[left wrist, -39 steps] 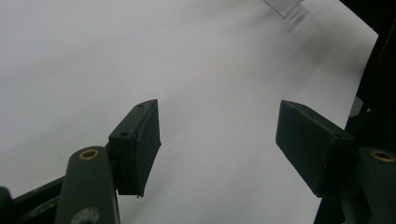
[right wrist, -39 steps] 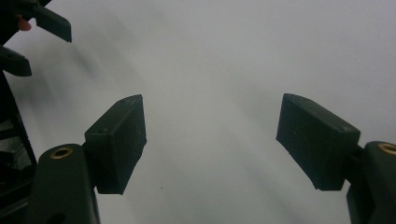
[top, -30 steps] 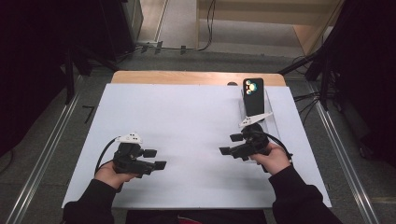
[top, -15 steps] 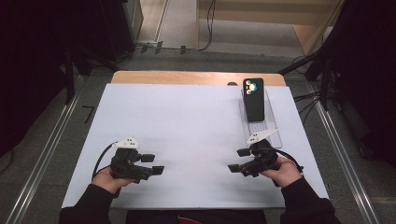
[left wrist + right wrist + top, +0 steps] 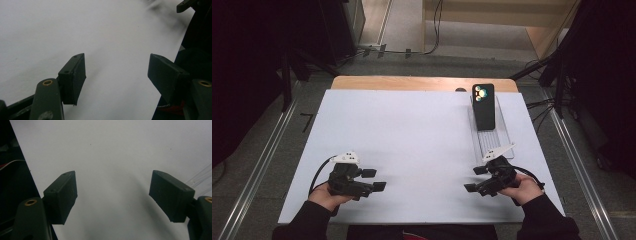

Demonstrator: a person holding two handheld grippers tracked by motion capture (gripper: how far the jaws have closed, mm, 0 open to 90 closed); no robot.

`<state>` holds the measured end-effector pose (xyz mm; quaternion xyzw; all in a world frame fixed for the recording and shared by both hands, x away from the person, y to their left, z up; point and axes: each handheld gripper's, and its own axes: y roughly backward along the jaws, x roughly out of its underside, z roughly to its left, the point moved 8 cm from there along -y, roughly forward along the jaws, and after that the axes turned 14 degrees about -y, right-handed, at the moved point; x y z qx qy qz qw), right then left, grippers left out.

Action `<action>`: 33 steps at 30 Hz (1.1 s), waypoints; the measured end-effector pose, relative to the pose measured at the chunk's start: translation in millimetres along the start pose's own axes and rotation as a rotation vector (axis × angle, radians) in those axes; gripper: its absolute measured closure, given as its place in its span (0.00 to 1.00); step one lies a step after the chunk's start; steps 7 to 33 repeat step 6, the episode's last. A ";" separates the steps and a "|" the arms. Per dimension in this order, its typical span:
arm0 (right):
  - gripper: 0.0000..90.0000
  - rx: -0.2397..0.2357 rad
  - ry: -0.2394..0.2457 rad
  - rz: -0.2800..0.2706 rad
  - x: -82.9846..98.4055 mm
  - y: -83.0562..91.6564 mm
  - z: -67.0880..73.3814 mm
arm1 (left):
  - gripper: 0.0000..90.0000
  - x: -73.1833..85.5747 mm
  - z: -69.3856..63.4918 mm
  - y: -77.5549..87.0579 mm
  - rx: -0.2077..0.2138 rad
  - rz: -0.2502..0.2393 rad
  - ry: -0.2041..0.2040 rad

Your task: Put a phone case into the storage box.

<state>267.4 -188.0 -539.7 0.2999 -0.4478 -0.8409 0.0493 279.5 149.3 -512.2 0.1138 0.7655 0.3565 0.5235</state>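
Left black two-jaw tool [image 5: 373, 180]: near the bench's near-left corner, jaws spread, nothing between them.

Right black two-jaw tool [image 5: 477, 179]: near the near-right corner, jaws released, empty.

Black smartphone [image 5: 484, 106]: lies in a clear plastic tray [image 5: 494, 140] along the right edge, towards the far-right corner, well apart from both.

White-topped bench [image 5: 412, 135]: bare between the tools.

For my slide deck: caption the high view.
Two open claws, left claw and right claw, rest near the table's front edge; phone in clear tray.
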 end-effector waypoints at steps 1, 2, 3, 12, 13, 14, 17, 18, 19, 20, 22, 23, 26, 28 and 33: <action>0.23 0.001 -0.001 0.003 0.2 -0.3 -0.3 | 0.34 -0.1 0.0 -0.1 0.000 -0.002 0.003; 0.23 0.001 -0.003 0.005 0.3 -0.8 -0.2 | 0.34 -0.1 0.0 -0.2 0.001 -0.002 0.003; 0.23 0.002 0.000 0.007 0.5 -1.0 -0.3 | 0.34 0.1 0.1 -0.2 0.001 0.000 0.002; 0.22 0.004 -0.001 0.006 0.5 -1.6 -0.9 | 0.34 1.1 0.5 -0.8 0.002 0.004 0.001; 0.22 0.004 -0.001 0.006 0.5 -1.6 -0.9 | 0.34 1.1 0.5 -0.8 0.002 0.004 0.001; 0.22 0.004 -0.001 0.006 0.5 -1.6 -0.9 | 0.34 1.1 0.5 -0.8 0.002 0.004 0.001; 0.22 0.004 -0.001 0.006 0.5 -1.6 -0.9 | 0.34 1.1 0.5 -0.8 0.002 0.004 0.001; 0.22 0.004 -0.001 0.006 0.5 -1.6 -0.9 | 0.34 1.1 0.5 -0.8 0.002 0.004 0.001; 0.22 0.004 -0.001 0.006 0.5 -1.6 -0.9 | 0.34 1.1 0.5 -0.8 0.002 0.004 0.001; 0.22 0.004 -0.001 0.006 0.5 -1.6 -0.9 | 0.34 1.1 0.5 -0.8 0.002 0.004 0.001; 0.22 0.004 -0.001 0.006 0.5 -1.6 -0.9 | 0.34 1.1 0.5 -0.8 0.002 0.004 0.001; 0.22 0.004 -0.001 0.006 0.5 -1.6 -0.9 | 0.34 1.1 0.5 -0.8 0.002 0.004 0.001; 0.22 0.004 -0.001 0.006 0.5 -1.6 -0.9 | 0.34 1.1 0.5 -0.8 0.002 0.004 0.001; 0.22 0.004 -0.001 0.006 0.5 -1.6 -0.9 | 0.34 1.1 0.5 -0.8 0.002 0.004 0.001; 0.22 0.004 -0.001 0.006 0.5 -1.6 -0.9 | 0.34 1.1 0.5 -0.8 0.002 0.004 0.001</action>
